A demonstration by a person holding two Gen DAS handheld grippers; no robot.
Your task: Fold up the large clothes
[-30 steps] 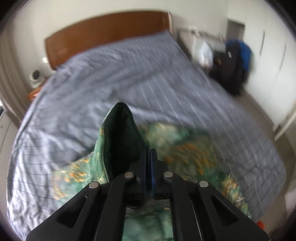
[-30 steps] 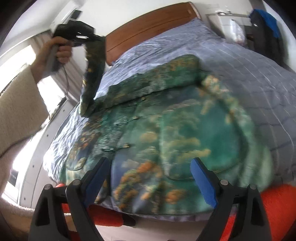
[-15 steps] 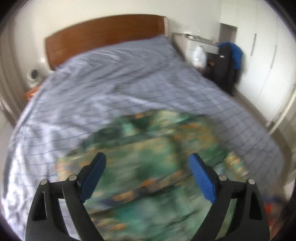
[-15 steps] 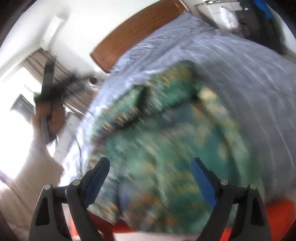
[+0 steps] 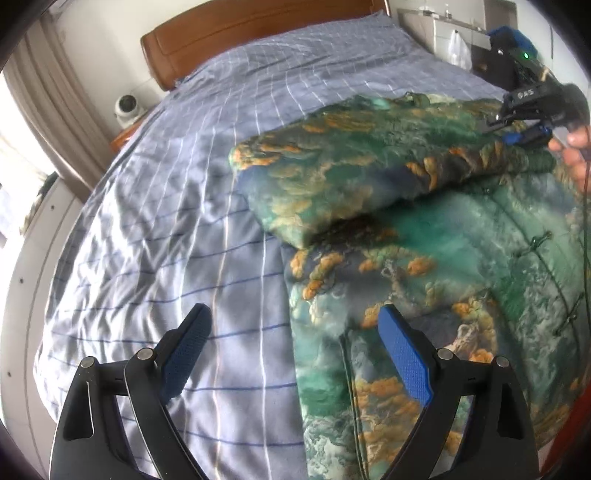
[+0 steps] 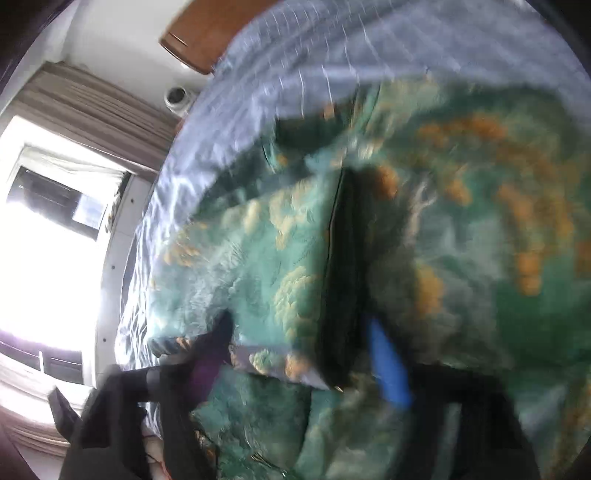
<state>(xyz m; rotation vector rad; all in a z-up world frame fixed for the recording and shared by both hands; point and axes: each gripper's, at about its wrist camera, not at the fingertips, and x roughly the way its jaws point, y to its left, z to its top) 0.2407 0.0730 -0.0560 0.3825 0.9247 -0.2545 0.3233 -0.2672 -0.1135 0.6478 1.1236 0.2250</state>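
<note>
Quick update from the bed. A second ago our left gripper (image 5: 293, 312) was clamped on the sleeve (image 5: 351, 162) and holding it up in the air. Now it's let go and the jaws are spread wide with nothing in them, hovering over the bare duvet (image 5: 166, 221) right at the jacket's left edge. The sleeve has landed across the upper part of the jacket (image 5: 406, 236), so we'd call that first fold-in done.

The right gripper (image 6: 299, 325) is the other change: it was gaping over the near hem before, and its jaws have just been closing. It's now up at the far right end of the folded sleeve, with a dark-lined edge of fabric (image 6: 343, 277) sitting between its fingers. The right wrist view is badly smeared, so we can't tell whether the pads are really pinching yet or only narrowing around it. The left view doesn't settle it either. You just see the gripper and a bit of the hand (image 5: 576, 144) down on the cuff end.

Our read is that the right side is grabbing next, either to straighten that sleeve or to start the other half, while the left is free to pin or pick up the left edge.

As for the jacket, it's a puffy green thing with orange cloud print, lying on the near right part of the blue checked duvet, well short of the headboard (image 5: 240, 33). It lies mostly flat, knot buttons run down the right side, and the folded sleeve sits as a thick ridge with a shadowed gap under it — not pressed down at all.
</note>
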